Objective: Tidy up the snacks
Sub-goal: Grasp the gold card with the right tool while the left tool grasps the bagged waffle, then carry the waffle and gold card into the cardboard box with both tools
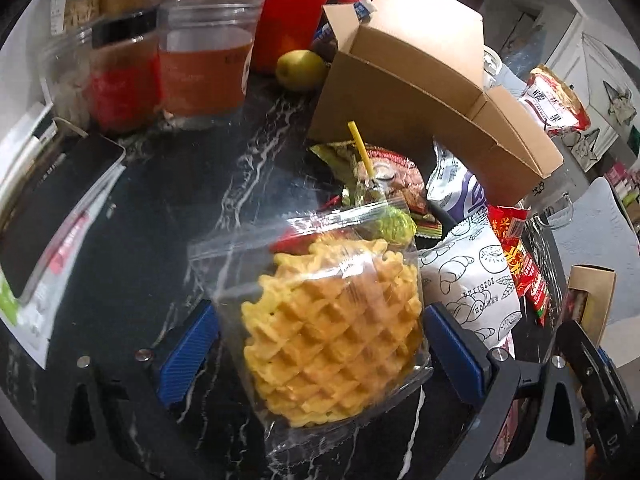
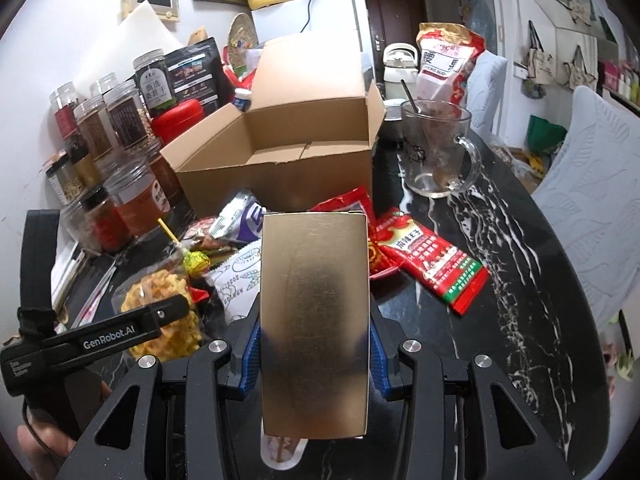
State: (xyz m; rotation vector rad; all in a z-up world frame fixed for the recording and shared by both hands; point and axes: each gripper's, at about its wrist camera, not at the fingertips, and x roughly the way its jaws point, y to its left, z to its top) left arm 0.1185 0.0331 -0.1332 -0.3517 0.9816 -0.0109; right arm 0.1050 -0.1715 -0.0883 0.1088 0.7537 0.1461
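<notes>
Right tool (image 2: 314, 344) pinches the gold box (image 2: 314, 320); left tool (image 1: 320, 336) is spread around the waffle bag (image 1: 332, 312).
You hold the box end-on, aimed at the open carton (image 2: 280, 148), probably its destination. Waffle bag sits on the table (image 1: 140, 280), pads flanking it, apparently not squeezing. Loose packets (image 2: 432, 264), a lollipop (image 2: 196, 260) and the glass mug (image 2: 436, 152) crowd the carton's near side.

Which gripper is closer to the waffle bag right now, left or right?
Left. The left gripper straddles the waffle bag, a blue pad on each side. The right gripper is off to the side, shut on a kraft box.
</notes>
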